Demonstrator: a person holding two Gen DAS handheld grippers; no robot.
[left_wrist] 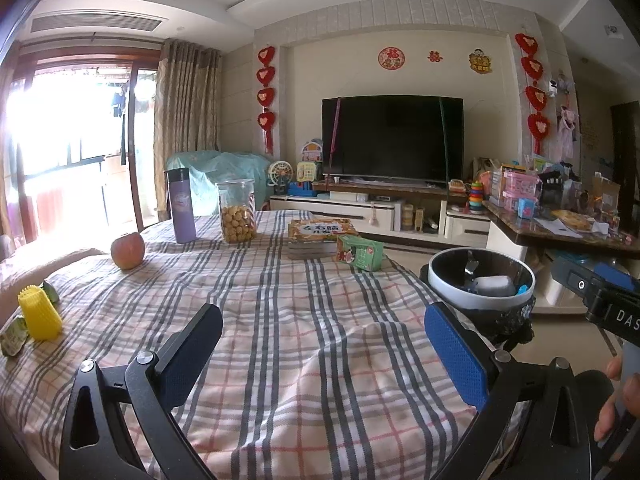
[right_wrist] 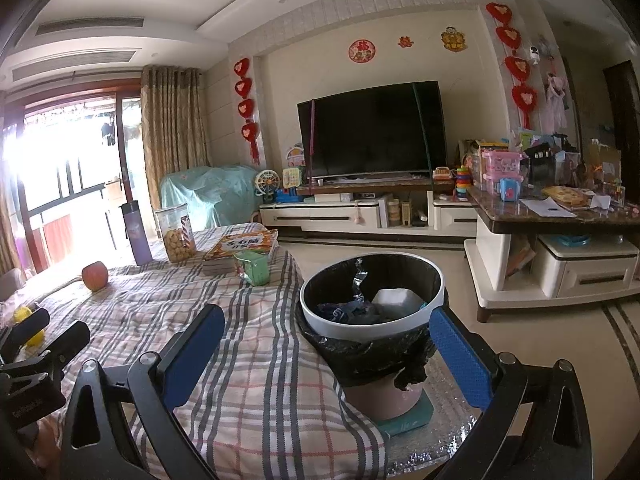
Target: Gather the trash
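Left tongs [left_wrist: 324, 344], foreground of the left wrist view: jaws wide, nothing between them, poised over the plaid-covered surface [left_wrist: 280, 312]. Right tongs [right_wrist: 328, 344], foreground of the right wrist view: likewise wide and empty, framing the bin [right_wrist: 372, 300] at the surface's right edge; a black liner, foil scrap and white wad already lie inside. Remaining trash appears at the far left of the left view: a yellow foam fruit net [left_wrist: 39, 312], long axis roughly upright, touching small green wrappers [left_wrist: 14, 336]. These lie left of the left tongs, the nearer tool by judgement; the bin is well apart to the right. Apple [left_wrist: 128, 250], purple flask [left_wrist: 181, 205], biscuit jar [left_wrist: 237, 211], books [left_wrist: 320, 236] and green carton [left_wrist: 360, 253] stand farther back, clear of the path.
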